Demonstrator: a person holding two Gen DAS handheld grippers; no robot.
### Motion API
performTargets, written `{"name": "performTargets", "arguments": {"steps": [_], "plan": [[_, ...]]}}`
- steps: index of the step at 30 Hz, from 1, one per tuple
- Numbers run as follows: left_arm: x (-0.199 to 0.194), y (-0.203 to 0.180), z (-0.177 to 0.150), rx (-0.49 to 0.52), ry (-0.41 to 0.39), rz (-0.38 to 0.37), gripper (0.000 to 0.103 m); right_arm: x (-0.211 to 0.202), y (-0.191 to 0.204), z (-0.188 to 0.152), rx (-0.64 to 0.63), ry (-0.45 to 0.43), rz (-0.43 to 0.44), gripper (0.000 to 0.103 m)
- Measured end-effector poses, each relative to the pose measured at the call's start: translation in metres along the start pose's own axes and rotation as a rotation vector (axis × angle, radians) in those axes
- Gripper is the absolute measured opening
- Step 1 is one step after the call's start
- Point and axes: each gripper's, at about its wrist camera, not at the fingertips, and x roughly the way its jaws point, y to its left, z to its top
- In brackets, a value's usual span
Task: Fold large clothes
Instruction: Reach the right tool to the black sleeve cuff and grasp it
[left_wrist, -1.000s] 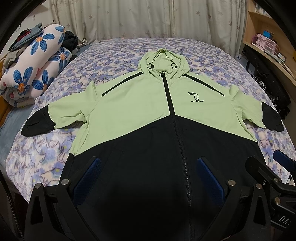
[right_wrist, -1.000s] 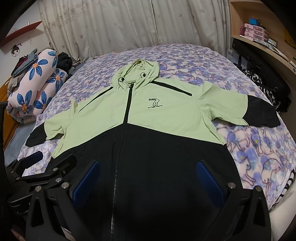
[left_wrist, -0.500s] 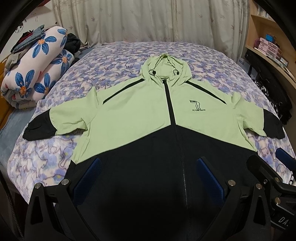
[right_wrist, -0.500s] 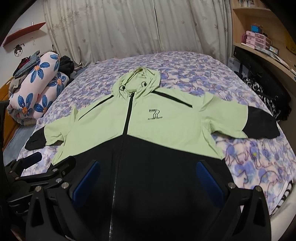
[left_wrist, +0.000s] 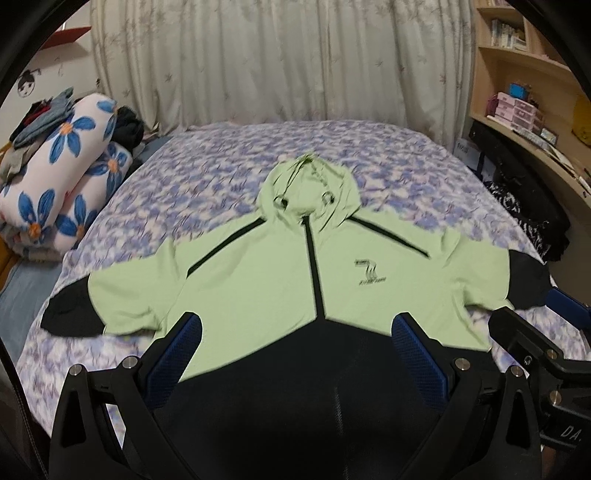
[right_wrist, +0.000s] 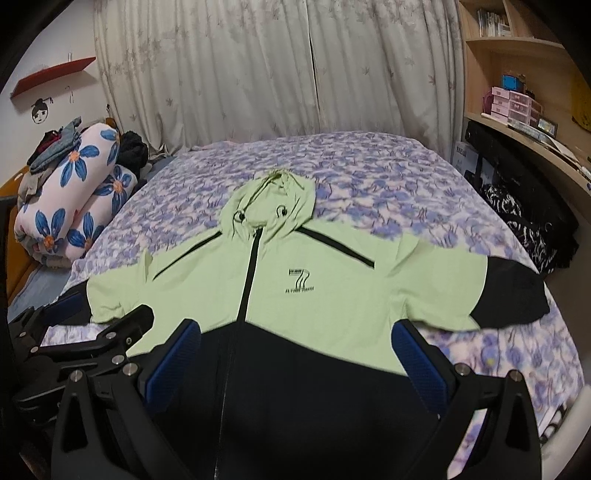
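A light green and black hooded jacket (left_wrist: 258, 280) (right_wrist: 325, 295) lies flat and zipped on the bed, hood at the far end, both sleeves spread sideways. My left gripper (left_wrist: 297, 332) hovers open above the jacket's black lower half, blue pads wide apart. My right gripper (right_wrist: 295, 336) is likewise open above the lower half, holding nothing. Each gripper shows at the other view's edge: the right gripper (left_wrist: 546, 332) on the right side, the left gripper (right_wrist: 88, 325) on the left. The jacket's hem is hidden behind the grippers.
The bed (left_wrist: 229, 173) has a purple flowered cover. Rolled quilts with blue flowers (left_wrist: 62, 177) and piled clothes sit at its left. A wooden shelf unit with boxes (left_wrist: 517, 107) and dark bags (right_wrist: 528, 218) stand on the right. Curtains (right_wrist: 295, 66) hang behind.
Both cameras have tilted up and pulled back: the jacket sits lower in view and more curtain and shelf show. Both grippers stay open; the jacket has not moved.
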Motion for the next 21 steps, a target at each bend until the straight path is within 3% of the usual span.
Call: {"name": "performTargets", "arguments": {"steps": [12, 21], "plan": [[0.017, -0.045, 0.054, 0.006, -0.053, -0.084, 0.102, -0.015, -0.055, 0.059, 0.036, -0.146, -0.031, 0.103], [0.064, -0.076, 0.072, -0.016, -0.056, -0.114, 0.102, 0.023, -0.134, 0.072, 0.128, -0.074, -0.107, 0.103]]}}
